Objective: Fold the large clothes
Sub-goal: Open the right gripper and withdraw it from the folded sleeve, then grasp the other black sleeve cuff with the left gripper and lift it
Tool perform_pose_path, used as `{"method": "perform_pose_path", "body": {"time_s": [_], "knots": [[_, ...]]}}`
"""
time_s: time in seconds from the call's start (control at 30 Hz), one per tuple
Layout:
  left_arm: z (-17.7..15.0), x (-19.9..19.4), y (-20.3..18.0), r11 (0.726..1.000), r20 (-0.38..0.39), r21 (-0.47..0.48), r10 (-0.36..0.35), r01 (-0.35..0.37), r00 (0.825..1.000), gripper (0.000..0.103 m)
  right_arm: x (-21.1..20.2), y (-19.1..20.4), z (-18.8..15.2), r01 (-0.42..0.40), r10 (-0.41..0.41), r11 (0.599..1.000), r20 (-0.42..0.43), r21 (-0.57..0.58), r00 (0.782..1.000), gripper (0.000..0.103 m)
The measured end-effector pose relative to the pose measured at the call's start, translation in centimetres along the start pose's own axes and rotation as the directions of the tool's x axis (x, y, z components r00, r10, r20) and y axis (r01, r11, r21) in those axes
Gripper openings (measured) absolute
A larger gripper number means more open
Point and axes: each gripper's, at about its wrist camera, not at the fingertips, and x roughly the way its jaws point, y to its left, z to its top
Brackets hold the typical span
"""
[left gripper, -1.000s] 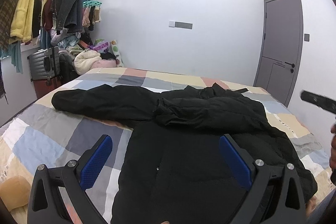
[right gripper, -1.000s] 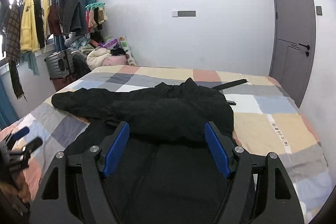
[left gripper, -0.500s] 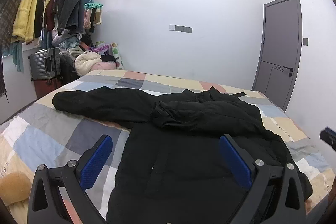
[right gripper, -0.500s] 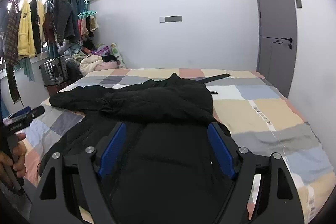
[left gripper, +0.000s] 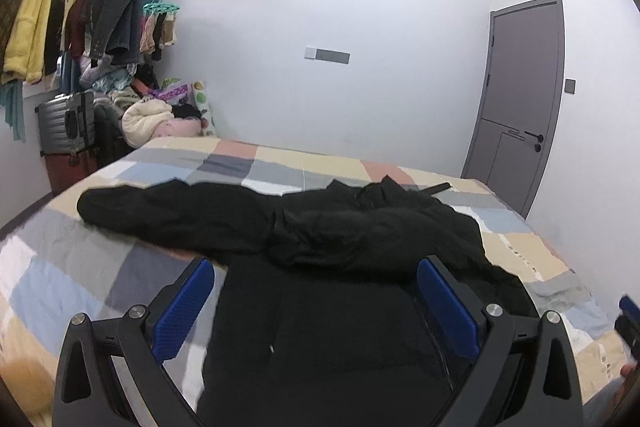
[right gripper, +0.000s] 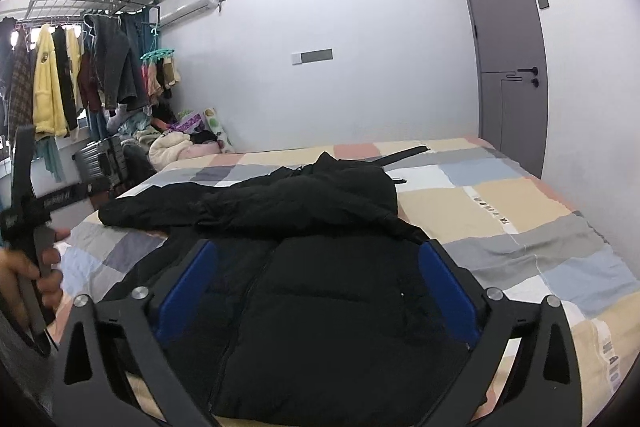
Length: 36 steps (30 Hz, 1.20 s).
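A large black padded jacket lies flat on the checked bed cover, hem nearest me. One sleeve stretches out to the left; the other is folded across the chest. It also shows in the right wrist view. My left gripper is open and empty, held above the jacket's lower body. My right gripper is open and empty, also above the lower body. The left gripper's body shows at the left edge of the right wrist view, held in a hand.
A black strap lies on the bed beyond the collar. A clothes rack, suitcases and piled laundry stand at the far left. A grey door is at the far right wall.
Both grippers have drawn back and lowered slightly toward the jacket's hem. The jacket has not moved. Both stay open.
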Motion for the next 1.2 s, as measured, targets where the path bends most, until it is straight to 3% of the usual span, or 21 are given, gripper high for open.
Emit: {"method": "perform_pose_path", "body": {"time_s": [0.07, 0.17, 0.37, 0.53, 0.7, 0.87, 0.93, 1.07, 1.13, 1.2], "knots": [[1.6, 0.6, 0.6, 1.000, 0.005, 0.011, 0.006, -0.006, 1.000, 0.103, 0.1, 0.4, -0.2, 0.009, -0.009, 1.000, 0.007, -0.003, 1.000, 0.102], [4.2, 2.1, 2.4, 0.993, -0.012, 0.037, 0.111, -0.111, 0.994, 0.103, 0.7, 0.7, -0.4, -0.003, 0.003, 1.000, -0.006, 0.006, 1.000, 0.102], [7.7, 6.4, 10.8, 0.982, -0.042, -0.116, 0.148, -0.152, 0.988, 0.103, 2.1, 2.0, -0.8, 0.052, -0.052, 0.998, -0.024, -0.036, 0.998, 0.102], [8.0, 10.5, 17.9, 0.961, -0.082, -0.209, 0.168, -0.182, 0.982, 0.103, 3.6, 3.3, -0.9, 0.050, -0.053, 0.997, -0.070, -0.050, 0.996, 0.102], [6.0, 14.8, 25.4, 0.931, -0.148, -0.287, 0.191, -0.227, 0.970, 0.103, 6.2, 4.6, -0.9, 0.044, -0.051, 0.997, -0.141, -0.058, 0.989, 0.102], [2.8, 18.7, 34.1, 0.863, -0.204, -0.440, 0.174, -0.249, 0.963, 0.103, 8.4, 6.7, -0.1, 0.048, -0.058, 0.996, -0.158, -0.071, 0.986, 0.102], [1.6, 19.9, 38.0, 0.796, -0.197, -0.559, 0.144, -0.232, 0.970, 0.102, 9.1, 7.8, 0.3, 0.049, -0.063, 0.995, -0.155, -0.092, 0.986, 0.103], [0.3, 22.8, 42.7, 0.716, -0.203, -0.656, 0.135, -0.237, 0.970, 0.102, 11.1, 9.9, 0.6, 0.056, -0.083, 0.988, -0.187, -0.144, 0.979, 0.103], [-0.9, 24.6, 45.0, 0.652, -0.196, -0.729, 0.094, -0.209, 0.976, 0.102, 12.2, 10.6, 0.6, 0.048, -0.077, 0.989, -0.210, -0.138, 0.975, 0.103], [-1.5, 25.7, 46.0, 0.634, -0.180, -0.750, 0.079, -0.188, 0.981, 0.101, 13.4, 11.4, 0.7, 0.053, -0.088, 0.986, -0.221, -0.158, 0.971, 0.103]]}}
